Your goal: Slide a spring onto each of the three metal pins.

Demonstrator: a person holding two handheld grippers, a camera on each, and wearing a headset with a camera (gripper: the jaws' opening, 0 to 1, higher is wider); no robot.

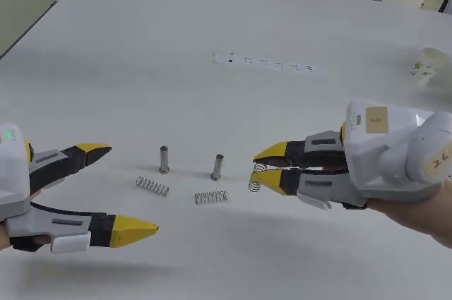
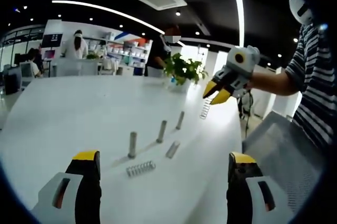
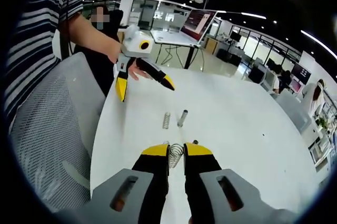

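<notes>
Two short metal pins (image 1: 164, 159) (image 1: 217, 166) stand upright on the white table (image 1: 141, 67). The left gripper view shows three pins in a row (image 2: 132, 144) (image 2: 161, 131) (image 2: 180, 120). One loose spring (image 1: 152, 186) lies in front of the left pin and another (image 1: 211, 197) in front of the middle pin. My right gripper (image 1: 265, 168) is shut on a third spring (image 1: 256, 177), held just above the table to the right of the pins, also seen between its own jaws (image 3: 176, 155). My left gripper (image 1: 123, 188) hovers wide open and holds nothing, left of the pins.
A white power strip (image 1: 268, 63) lies farther back on the table. A paper cup (image 1: 427, 66) stands at the far right. A mesh chair (image 3: 47, 129) sits at the table's near edge. People stand in the background room.
</notes>
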